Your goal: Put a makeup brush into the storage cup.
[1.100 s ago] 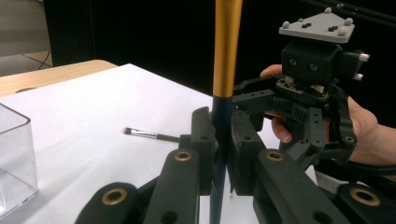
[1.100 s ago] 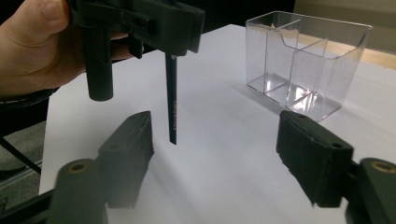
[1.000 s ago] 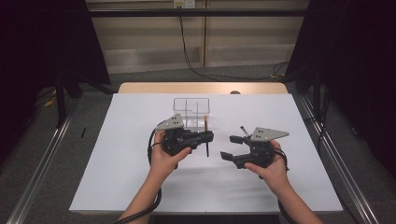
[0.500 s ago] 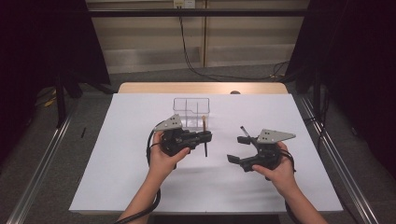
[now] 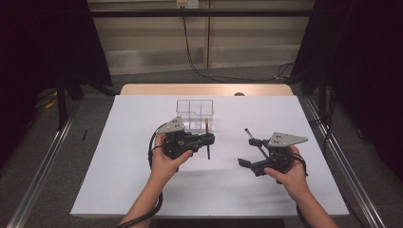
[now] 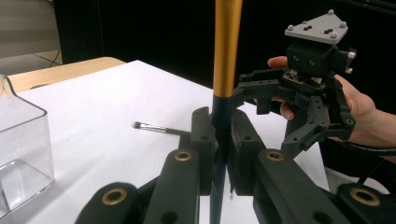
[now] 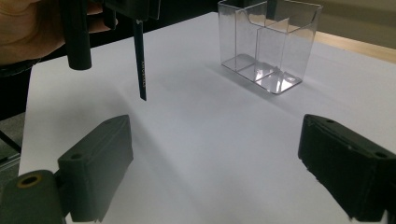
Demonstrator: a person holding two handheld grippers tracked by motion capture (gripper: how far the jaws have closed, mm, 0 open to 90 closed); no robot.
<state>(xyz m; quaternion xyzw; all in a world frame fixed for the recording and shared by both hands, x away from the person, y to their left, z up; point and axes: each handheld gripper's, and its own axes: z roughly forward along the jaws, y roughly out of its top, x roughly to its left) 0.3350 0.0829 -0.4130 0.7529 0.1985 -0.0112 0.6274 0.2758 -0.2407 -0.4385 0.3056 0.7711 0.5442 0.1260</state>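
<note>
My left gripper (image 5: 209, 140) is shut on a make-up brush (image 6: 227, 46) that stands upright, gold part above the jaws and dark handle tip (image 7: 140, 70) hanging just above the white sheet. A clear divided organiser box (image 5: 195, 113) stands right behind it, seen also as a clear box (image 7: 268, 44) in the right gripper view. A second, thin dark brush (image 6: 154, 127) lies flat on the sheet between the two hands, beside my right gripper (image 5: 248, 152). The right gripper's (image 7: 224, 172) jaws have just been opening and stand wide apart with nothing between them.
A white sheet (image 5: 119, 180) covers the table, with a wooden strip (image 5: 204, 89) showing at the far edge. Metal rails (image 5: 43, 171) run along both sides on the floor. Cables trail from both grippers toward the near edge.
The right hand has drifted to the right, away from the lying brush, and its jaws have spread wider. The left hand and its upright brush have stayed put.
</note>
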